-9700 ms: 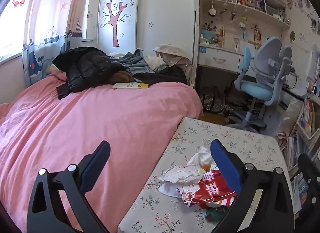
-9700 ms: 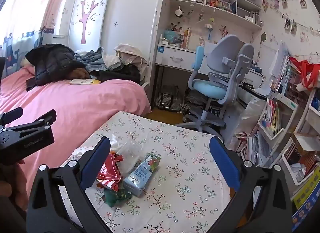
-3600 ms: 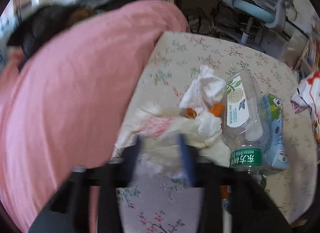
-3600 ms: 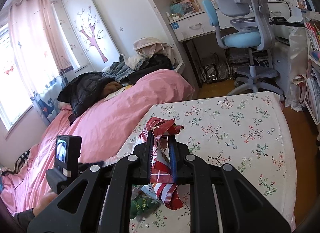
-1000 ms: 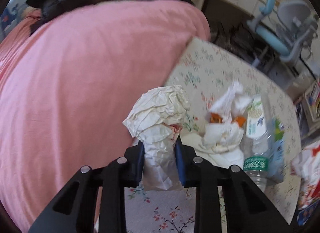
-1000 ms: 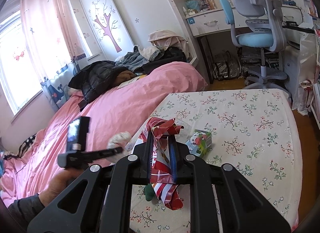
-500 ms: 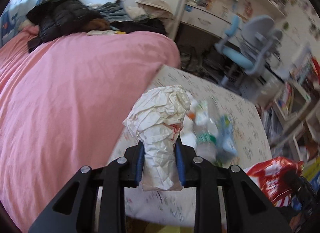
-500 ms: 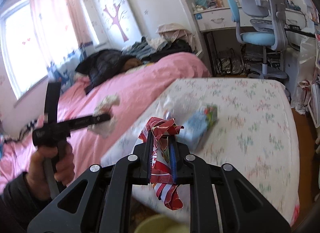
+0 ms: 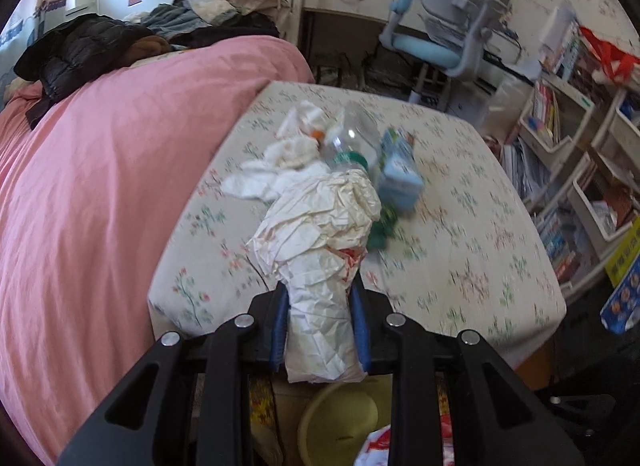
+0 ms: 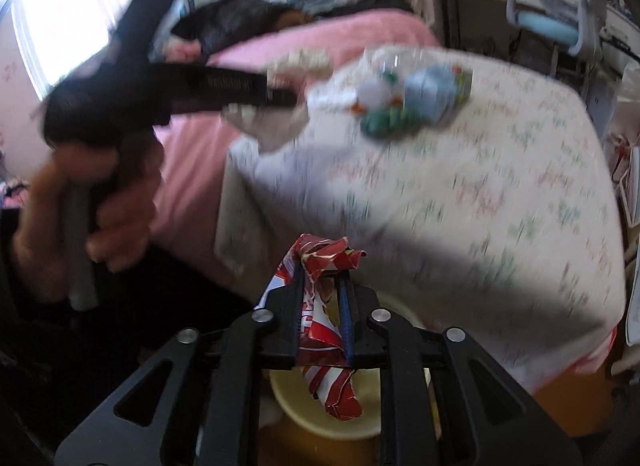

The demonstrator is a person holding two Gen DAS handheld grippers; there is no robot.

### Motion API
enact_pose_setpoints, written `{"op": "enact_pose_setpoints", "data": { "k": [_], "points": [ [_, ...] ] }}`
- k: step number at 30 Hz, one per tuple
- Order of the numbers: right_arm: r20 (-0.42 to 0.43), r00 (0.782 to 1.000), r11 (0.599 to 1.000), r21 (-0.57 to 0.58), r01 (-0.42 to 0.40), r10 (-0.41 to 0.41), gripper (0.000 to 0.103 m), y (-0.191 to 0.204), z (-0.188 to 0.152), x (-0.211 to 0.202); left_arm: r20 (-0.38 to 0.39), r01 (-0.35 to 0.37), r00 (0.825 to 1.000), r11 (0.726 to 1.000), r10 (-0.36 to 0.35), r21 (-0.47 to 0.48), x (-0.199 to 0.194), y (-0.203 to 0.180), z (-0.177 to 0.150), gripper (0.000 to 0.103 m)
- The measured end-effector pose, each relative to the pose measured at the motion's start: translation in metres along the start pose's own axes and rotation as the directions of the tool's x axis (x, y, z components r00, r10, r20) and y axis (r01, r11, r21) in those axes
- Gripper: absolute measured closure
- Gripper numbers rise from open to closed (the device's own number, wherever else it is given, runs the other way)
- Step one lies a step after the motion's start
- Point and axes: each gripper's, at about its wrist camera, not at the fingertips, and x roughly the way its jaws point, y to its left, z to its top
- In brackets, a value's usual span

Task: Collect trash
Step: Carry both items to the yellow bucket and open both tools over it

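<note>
**A:** What is held, and why is it held that way?

**B:** A crumpled white paper wad [image 9: 320, 234] is clamped by its lower part between the pads of the left tongs [image 9: 320, 298], so that the bulk stands out beyond the tips. A crushed red-and-white foil wrapper [image 10: 320, 330] is seen between the jaws of the right tongs [image 10: 322, 286], with its tail hung below them. Those jaws have just been opening. Whether the wrapper is pressed by the pads or merely lodged cannot be told.

**A:** Where is it all meant to go?

**B:** A pale yellow round bin [image 10: 288, 398] is seen directly beneath the right tongs, so a drop is judged to be under way there. The same bin [image 9: 340, 414] lies below and a little behind the tips of the left tongs, so the wad is judged to be next.

**A:** And the poses?

**B:** Both tongs are pointed steeply downward over the near edge of the floral-clothed table [image 9: 460, 266]. The handle of the left tongs is gripped in the person's hand [image 10: 100, 205], seen up and to the left of the right tongs.

**A:** What is left?

**B:** Ahead of the left tongs, a clear plastic bottle with a green label [image 9: 352, 137], a light-blue drink carton [image 9: 400, 173] and white crumpled tissues [image 9: 292, 153] are heaped together.
</note>
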Motion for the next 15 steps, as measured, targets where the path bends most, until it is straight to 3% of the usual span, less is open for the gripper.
{"op": "enact_pose_setpoints", "data": {
  "k": [1,4,11,15],
  "points": [
    [-0.032,0.999,1.000,-0.001,0.015,-0.015,0.069,-0.001,-0.004,0.007,-0.008,0.002,1.000,1.000,-0.001,0.008,0.000,-0.003,-0.003,0.075],
    [-0.054,0.998,0.999,0.032,0.040,-0.039,0.066,-0.010,-0.007,0.013,-0.030,0.007,1.000,1.000,-0.006,0.028,-0.001,-0.009,-0.016,0.075],
    [0.093,0.994,0.980,0.196,0.030,-0.049,0.058,-0.045,0.001,-0.017,-0.097,0.020,0.995,0.995,-0.010,0.098,0.002,-0.028,-0.042,0.075],
    [0.150,0.986,0.962,0.270,0.024,-0.066,0.052,-0.060,0.005,-0.028,-0.183,0.051,0.983,0.983,-0.017,0.178,0.010,-0.048,-0.063,0.074]
  ]
}}
